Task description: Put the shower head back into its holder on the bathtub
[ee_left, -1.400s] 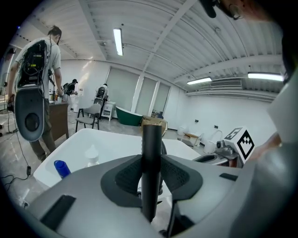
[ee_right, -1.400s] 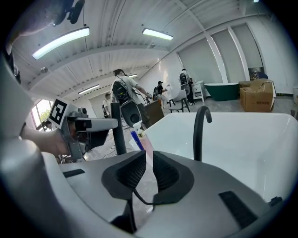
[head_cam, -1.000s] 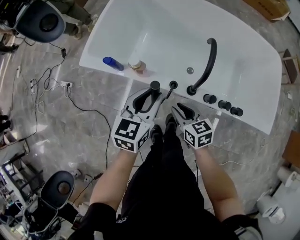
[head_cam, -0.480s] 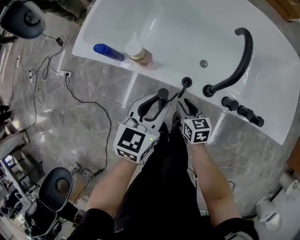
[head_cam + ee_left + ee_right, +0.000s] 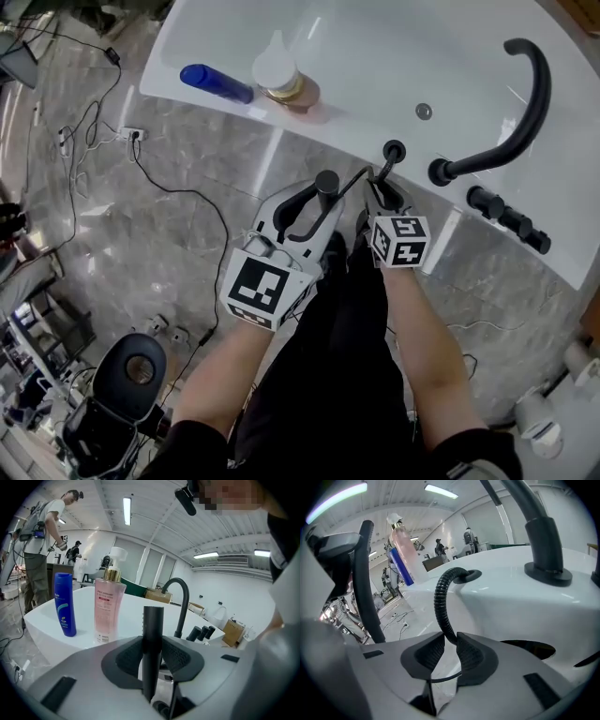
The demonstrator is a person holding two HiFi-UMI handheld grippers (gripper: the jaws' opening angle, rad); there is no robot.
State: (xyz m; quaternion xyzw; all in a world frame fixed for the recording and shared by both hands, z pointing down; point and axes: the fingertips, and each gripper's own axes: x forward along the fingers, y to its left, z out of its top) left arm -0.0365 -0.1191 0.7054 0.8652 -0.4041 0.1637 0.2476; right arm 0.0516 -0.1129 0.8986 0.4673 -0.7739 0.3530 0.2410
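The black stick shower head [image 5: 325,186] stands upright between the pads of my left gripper [image 5: 314,208], which is shut on it just outside the tub rim. In the left gripper view the shower head [image 5: 152,620] fills the gap of the left gripper [image 5: 153,656]. Its black ribbed hose [image 5: 442,603] runs from the round holder opening [image 5: 394,150] on the white bathtub rim [image 5: 347,131] down between the pads of my right gripper [image 5: 446,642]. Those jaws have just been closing and now grip the hose. In the head view the right gripper [image 5: 382,193] sits right below the holder opening.
A curved black spout [image 5: 511,117] and three black knobs [image 5: 511,220] stand on the rim to the right. A blue bottle [image 5: 216,82] and a pink pump bottle [image 5: 279,75] sit on the rim to the left. Cables [image 5: 141,178] lie on the marble floor; people stand beyond.
Both grippers have come down toward the tub rim with the shower head and hose. The right gripper now sits closer to the holder opening.
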